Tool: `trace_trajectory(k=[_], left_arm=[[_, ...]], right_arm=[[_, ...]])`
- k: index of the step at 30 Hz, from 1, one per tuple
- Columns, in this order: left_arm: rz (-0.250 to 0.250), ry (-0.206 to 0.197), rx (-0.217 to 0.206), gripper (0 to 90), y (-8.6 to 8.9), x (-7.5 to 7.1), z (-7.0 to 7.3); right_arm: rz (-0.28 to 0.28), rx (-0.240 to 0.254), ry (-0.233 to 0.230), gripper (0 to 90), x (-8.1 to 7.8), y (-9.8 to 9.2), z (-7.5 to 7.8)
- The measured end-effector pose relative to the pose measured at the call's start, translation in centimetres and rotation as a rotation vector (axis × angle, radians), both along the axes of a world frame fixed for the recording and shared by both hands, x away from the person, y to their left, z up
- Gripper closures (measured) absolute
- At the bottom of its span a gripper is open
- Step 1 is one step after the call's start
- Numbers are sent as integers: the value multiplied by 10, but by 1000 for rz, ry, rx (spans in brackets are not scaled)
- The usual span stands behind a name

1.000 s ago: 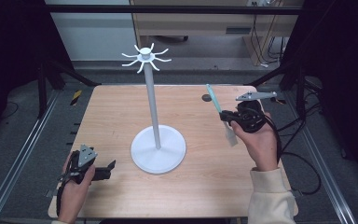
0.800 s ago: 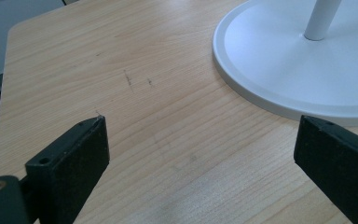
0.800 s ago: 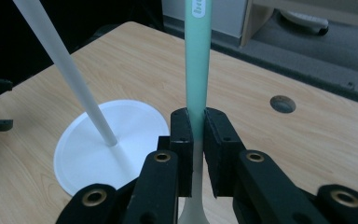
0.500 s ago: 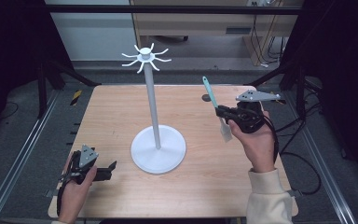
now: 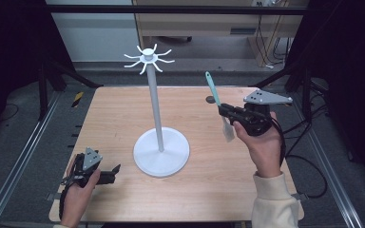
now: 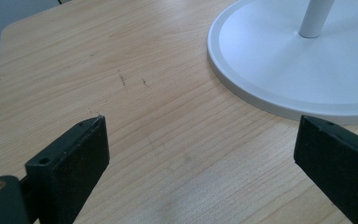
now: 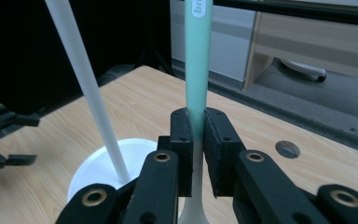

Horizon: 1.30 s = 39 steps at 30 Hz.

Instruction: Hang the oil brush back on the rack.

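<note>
A white stand (image 5: 155,109) rises from a round base (image 5: 161,152) mid-table, with a ring of hooks (image 5: 148,57) at its top. My right gripper (image 5: 224,110) hangs above the table's right half, shut on a spatula (image 5: 213,90). Its teal handle points up and its pale blade hangs down. In the right gripper view the jaws (image 7: 196,126) clamp the spatula (image 7: 198,60) just below the teal part, and the stand's pole (image 7: 86,93) slants to the left. My left gripper (image 5: 115,172) rests on the table at front left. It is open (image 6: 200,140), with bare wood between its jaws and the stand's base (image 6: 284,60) just ahead.
A small round hole (image 5: 210,99) sits in the tabletop behind the right gripper. Black frame posts and metal rails run along both sides of the table. A wooden cabinet stands beyond the far edge. A yellow-and-black object (image 5: 77,98) lies off the table's far left corner.
My right hand has lifted the spatula and carried it a little left, toward the stand. The left gripper has stayed where it was.
</note>
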<state>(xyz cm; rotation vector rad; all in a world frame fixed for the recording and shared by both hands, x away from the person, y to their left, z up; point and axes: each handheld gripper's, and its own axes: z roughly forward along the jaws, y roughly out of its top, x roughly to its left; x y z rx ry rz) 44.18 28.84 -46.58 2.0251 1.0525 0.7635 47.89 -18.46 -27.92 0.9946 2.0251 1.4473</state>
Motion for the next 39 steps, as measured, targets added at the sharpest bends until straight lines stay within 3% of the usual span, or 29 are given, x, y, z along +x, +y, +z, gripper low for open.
trace_trajectory(k=[4,14,19,39], left_arm=[[5,-1,-4,29,1,0,0],[3,0,1,29,2,1,-1],[5,-1,-2,29,2,0,0],[3,1,-1,29,2,0,0]], right_arm=[[12,-1,-26,823,-4,2,5],[17,17,-41,823,-5,5,8],[46,48,-69,824,-7,10,11],[110,66,-114,823,-16,32,21]])
